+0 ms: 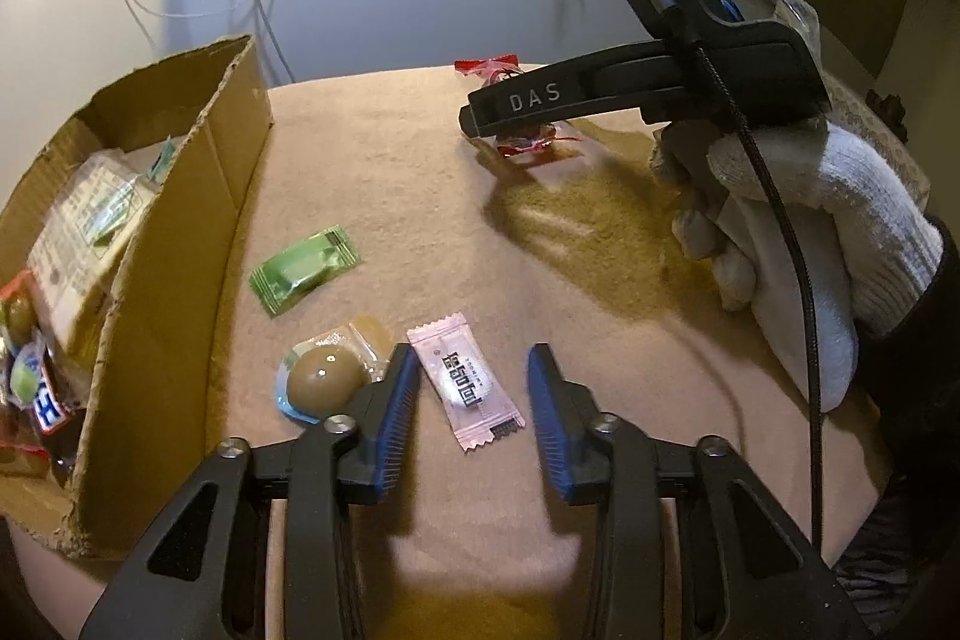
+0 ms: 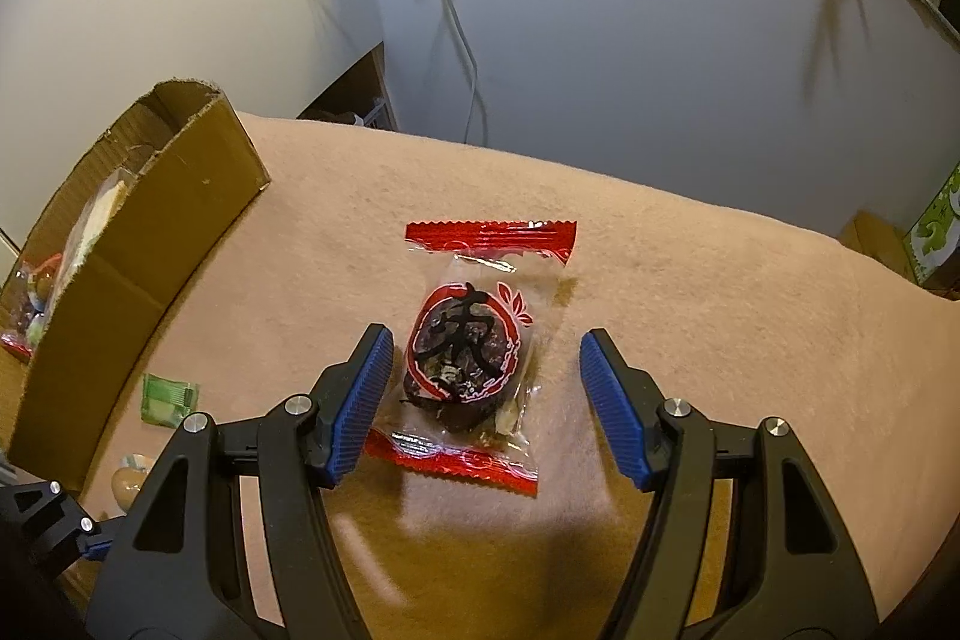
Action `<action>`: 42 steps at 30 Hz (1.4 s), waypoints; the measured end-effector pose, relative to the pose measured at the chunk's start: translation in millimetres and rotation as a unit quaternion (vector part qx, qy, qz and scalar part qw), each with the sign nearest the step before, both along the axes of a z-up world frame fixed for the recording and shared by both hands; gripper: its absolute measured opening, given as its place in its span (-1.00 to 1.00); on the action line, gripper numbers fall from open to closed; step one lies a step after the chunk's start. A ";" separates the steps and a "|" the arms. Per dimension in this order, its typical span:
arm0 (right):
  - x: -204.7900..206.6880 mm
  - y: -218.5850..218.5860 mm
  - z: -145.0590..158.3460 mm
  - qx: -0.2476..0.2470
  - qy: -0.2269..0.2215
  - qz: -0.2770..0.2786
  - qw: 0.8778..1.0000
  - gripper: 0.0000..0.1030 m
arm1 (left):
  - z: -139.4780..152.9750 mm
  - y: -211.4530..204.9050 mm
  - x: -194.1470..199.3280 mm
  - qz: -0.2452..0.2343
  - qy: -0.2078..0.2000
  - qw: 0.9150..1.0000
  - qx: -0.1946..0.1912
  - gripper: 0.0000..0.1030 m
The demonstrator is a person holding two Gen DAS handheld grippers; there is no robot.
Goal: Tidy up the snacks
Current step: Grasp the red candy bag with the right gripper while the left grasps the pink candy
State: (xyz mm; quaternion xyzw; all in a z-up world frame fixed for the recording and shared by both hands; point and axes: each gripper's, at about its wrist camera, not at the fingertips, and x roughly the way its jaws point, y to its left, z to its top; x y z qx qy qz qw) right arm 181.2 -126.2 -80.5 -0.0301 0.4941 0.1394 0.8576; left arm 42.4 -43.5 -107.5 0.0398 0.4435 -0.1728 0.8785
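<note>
Peach felt covers the table, and on it I have everything I need, starting with the cardboard box at the left, which already holds a heap of wrapped snacks. I'd judge that is where the loose ones belong.

My right gripper is poised over the red-and-clear date packet, its jaws standing apart on either side of the packet with neither blue pad pressing on it. The film looks crinkly and slippery, the fruit inside lumpy and firm; I would close across the bulge in the middle, not on the flat red seams, which would likely slide out.

My left gripper straddles the pink candy sachet, jaws narrowed but open, pads clear of it. It is light, thin and flat on the felt, so I expect to pinch low across its short width.

Just beside it lie the jelly cup, touching the left pad or nearly so, and the green sachet nearer the box.
</note>
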 end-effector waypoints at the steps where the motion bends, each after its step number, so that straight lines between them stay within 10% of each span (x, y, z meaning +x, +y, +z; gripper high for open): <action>1: -0.1 1.2 -0.1 -0.003 -0.001 0.001 1.000 0.33 | -0.2 0.2 -0.6 -0.001 -0.002 1.000 0.002 -0.53; 15: -5.5 6.2 1.0 -0.014 -0.015 0.009 1.000 -0.30 | -0.4 0.9 -4.5 -0.001 -0.011 1.000 0.004 -0.65; 42: -43.9 10.1 73.4 0.060 -0.079 0.039 0.994 -0.32 | 48.5 43.0 -9.6 0.046 -0.079 0.994 -0.055 -0.66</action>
